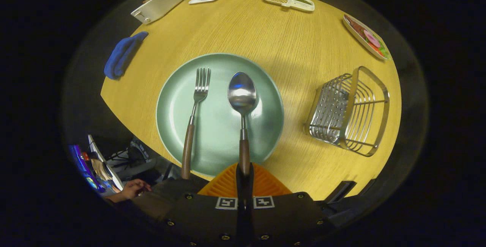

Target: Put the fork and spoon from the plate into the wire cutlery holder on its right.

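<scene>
The gripper [244,178] has its two fingers drawn together on the wooden handle end of the spoon [242,99] — both press on it, with almost no gap left. The spoon lies on the green plate [172,106], bowl pointing away from the fingers. The fork [194,118] lies beside it on the plate, to the left, its handle reaching over the near rim. The wire cutlery holder [347,110] stands on the yellow table [288,42] to the right of the plate — well apart from it
</scene>
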`<state>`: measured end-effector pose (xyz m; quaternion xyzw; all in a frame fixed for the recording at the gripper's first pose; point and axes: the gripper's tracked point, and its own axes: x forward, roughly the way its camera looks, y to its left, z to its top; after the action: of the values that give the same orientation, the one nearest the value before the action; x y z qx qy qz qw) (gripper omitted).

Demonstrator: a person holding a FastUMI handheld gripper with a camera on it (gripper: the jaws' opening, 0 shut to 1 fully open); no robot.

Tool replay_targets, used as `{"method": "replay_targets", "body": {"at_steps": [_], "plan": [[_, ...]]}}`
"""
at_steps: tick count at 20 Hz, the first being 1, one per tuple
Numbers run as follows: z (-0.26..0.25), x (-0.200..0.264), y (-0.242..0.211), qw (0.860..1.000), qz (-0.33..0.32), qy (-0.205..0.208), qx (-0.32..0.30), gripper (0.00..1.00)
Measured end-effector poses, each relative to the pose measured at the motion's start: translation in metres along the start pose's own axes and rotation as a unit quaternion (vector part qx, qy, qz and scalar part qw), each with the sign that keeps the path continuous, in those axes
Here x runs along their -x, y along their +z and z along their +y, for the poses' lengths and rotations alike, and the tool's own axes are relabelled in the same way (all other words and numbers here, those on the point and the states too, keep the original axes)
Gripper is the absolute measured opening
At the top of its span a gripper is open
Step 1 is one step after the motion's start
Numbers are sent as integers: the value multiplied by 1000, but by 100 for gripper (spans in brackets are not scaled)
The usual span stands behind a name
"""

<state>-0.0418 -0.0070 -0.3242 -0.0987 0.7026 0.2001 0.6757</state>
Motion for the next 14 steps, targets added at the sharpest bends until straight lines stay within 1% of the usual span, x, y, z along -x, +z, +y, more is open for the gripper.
{"method": "replay_targets", "body": {"at_steps": [3, 7, 10, 14], "plan": [[-12, 23, -13, 999, 30, 0, 44, 1], [-44, 59, -25, 992, 61, -33, 101, 1], [-58, 83, -32, 989, 81, -32, 119, 1], [-85, 108, -39, 983, 106, -49, 139, 1]]}}
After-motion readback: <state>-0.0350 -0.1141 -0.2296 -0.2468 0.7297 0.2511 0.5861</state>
